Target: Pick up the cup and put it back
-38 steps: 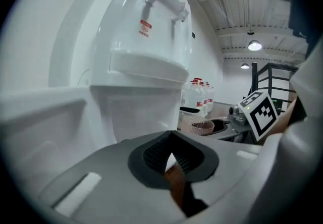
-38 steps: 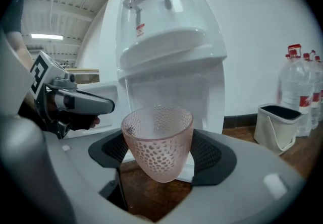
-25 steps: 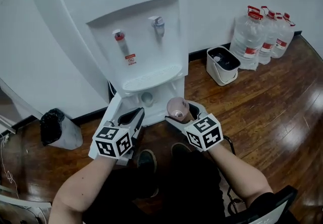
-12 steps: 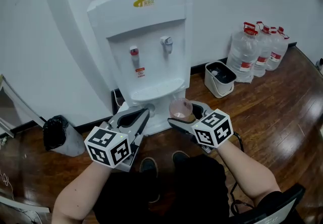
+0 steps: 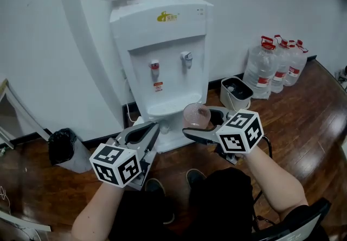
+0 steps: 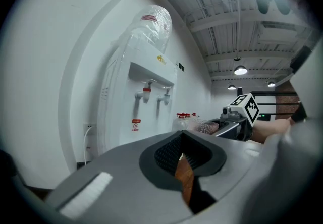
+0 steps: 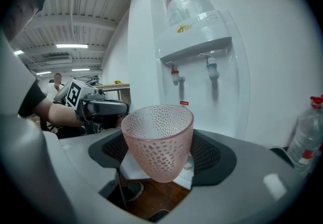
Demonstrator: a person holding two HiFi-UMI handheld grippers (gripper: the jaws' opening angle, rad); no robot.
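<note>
Dark wooden floor (image 5: 303, 120), inspected from above.
Standing on it: white water dispenser (image 5: 168, 71), white bucket (image 5: 235, 93), clustered water bottles (image 5: 274, 69) just beside it, apparently a black-bagged bin (image 5: 64, 150) far left.

Pink translucent cup (image 7: 158, 137) with a pebbled, dimpled surface, tall white water dispenser (image 5: 168, 44) in smooth glossy plastic, reddish-brown wood floor (image 5: 309, 115) polished and shiny, large clear plastic water bottles (image 5: 260, 69)
</note>
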